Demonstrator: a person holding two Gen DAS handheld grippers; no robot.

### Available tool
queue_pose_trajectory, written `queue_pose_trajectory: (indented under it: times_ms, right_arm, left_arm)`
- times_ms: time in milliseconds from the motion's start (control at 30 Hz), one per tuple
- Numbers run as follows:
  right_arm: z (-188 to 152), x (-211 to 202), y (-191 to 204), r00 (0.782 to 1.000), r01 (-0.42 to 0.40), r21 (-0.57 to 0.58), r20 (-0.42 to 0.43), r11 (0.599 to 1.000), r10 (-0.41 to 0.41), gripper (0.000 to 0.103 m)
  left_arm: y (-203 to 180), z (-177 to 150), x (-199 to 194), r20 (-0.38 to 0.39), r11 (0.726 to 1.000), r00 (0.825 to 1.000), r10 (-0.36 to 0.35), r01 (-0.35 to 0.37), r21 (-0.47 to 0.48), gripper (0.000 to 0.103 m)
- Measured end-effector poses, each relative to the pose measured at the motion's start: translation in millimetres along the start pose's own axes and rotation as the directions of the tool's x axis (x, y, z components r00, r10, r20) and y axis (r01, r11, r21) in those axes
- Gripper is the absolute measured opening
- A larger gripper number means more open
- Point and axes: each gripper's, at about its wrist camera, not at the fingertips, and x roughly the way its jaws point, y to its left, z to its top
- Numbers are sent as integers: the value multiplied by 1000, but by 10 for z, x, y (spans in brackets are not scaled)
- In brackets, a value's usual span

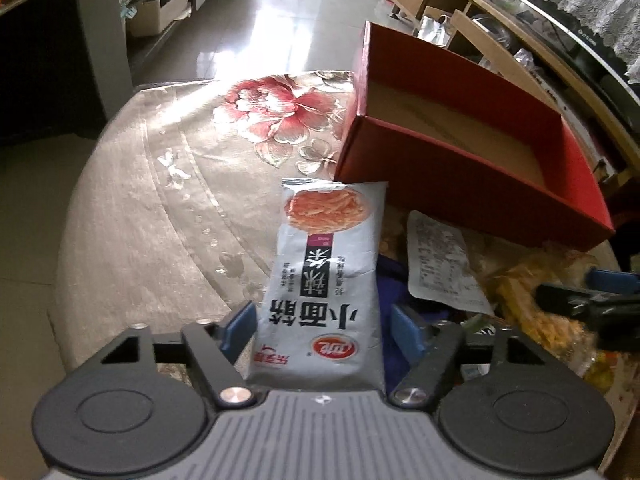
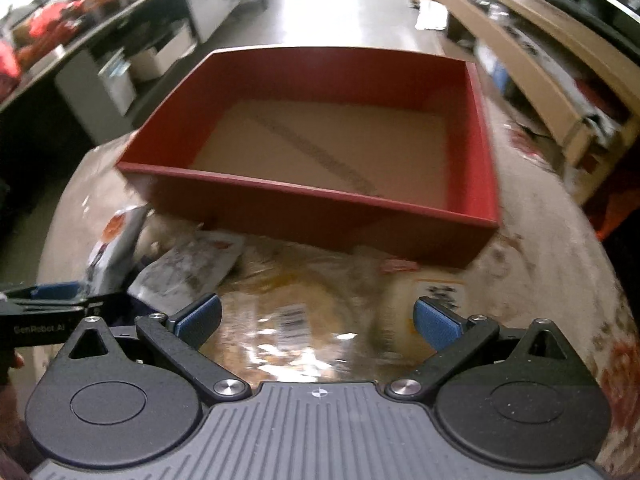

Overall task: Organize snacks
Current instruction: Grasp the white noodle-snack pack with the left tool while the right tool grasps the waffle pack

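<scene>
A: What does the left tool point(image 1: 320, 326) have?

B: A long silver foil packet point(image 1: 326, 280) with printed noodles and black characters, glossy and flat. It lies between the blue ribbed pads point(image 1: 240, 328); the 9 o'clock pad touches its edge, the other stands just beside it. No firm clamp that I can see.

A: And the right tool point(image 2: 318, 316)?

B: Its fingers stand wide apart over a crinkly clear bag of pale snacks point(image 2: 296, 320), blurred, holding nothing.

A: Where do the snacks sit?

B: In a loose heap on the near side of the table point(image 1: 140, 208), with a second silver sachet point(image 1: 440, 264) at 3 o'clock of the packet. The packet's far end touches the corner of the red box point(image 1: 460, 184) at 12 o'clock.

A: The box?

B: Red cardboard, rectangular, low-walled, brown bare bottom.

A: The surface?

B: A round table under a shiny beige cloth with a big pink flower point(image 1: 276, 108). Beyond it, a glossy tiled floor point(image 1: 272, 28), wooden shelving point(image 2: 532, 52) at 2 o'clock, dark counters at 10.
</scene>
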Motion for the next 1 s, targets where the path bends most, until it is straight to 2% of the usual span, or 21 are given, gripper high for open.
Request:
queue_pose_trajectory:
  times_ms: [133,167,233,367,467,533,633,767,867,900,1000]
  right_arm:
    - [10,138,144,999,24,-96,-25,995,-27,103]
    - [7,155,171,999,32,-126,-27,991,-36,103]
    - [10,183,222,998,50,-164,-27,985,-55,103]
    - [44,191,236,997,69,-196,-30,978,-77,103]
    - [24,190,227,997,63,-219,-31,974,-72,103]
    - [-19,229,278,996,83,-263,-15,961,-90,103]
    - [-72,227,302,994,104,-303,-10,947,-113,103]
    - [-95,103,175,998,58,-257,-21,965,-65,99]
    - [-150,15,114,1000,7,-210,-27,978,-13,86]
    - [-179,-7,85,999,-26,-182,-41,983,19,79]
    - [-278,-46,1,994,-86,-116,-79,989,77,79]
  left_arm:
    - [-8,30,23,0,1000,1000,7,-7,1,74]
    - [10,40,38,-2,1000,1000,14,-14,-9,81]
    - [36,77,82,-1,999,999,43,-43,-25,87]
    - [-6,133,162,12,997,997,77,-77,4,96]
    - [-53,149,206,25,995,995,99,-99,16,98]
    - [-66,163,206,15,995,995,98,-98,9,94]
    - [-103,149,152,12,997,998,69,-69,26,78]
    - [-132,79,71,10,997,999,51,-51,54,68]
    - [-124,9,-4,-11,998,1000,16,-16,62,64]
    - [-118,-19,-25,-20,998,1000,8,-7,63,64]
    - [-92,-72,-66,-36,998,999,-16,18,53,65]
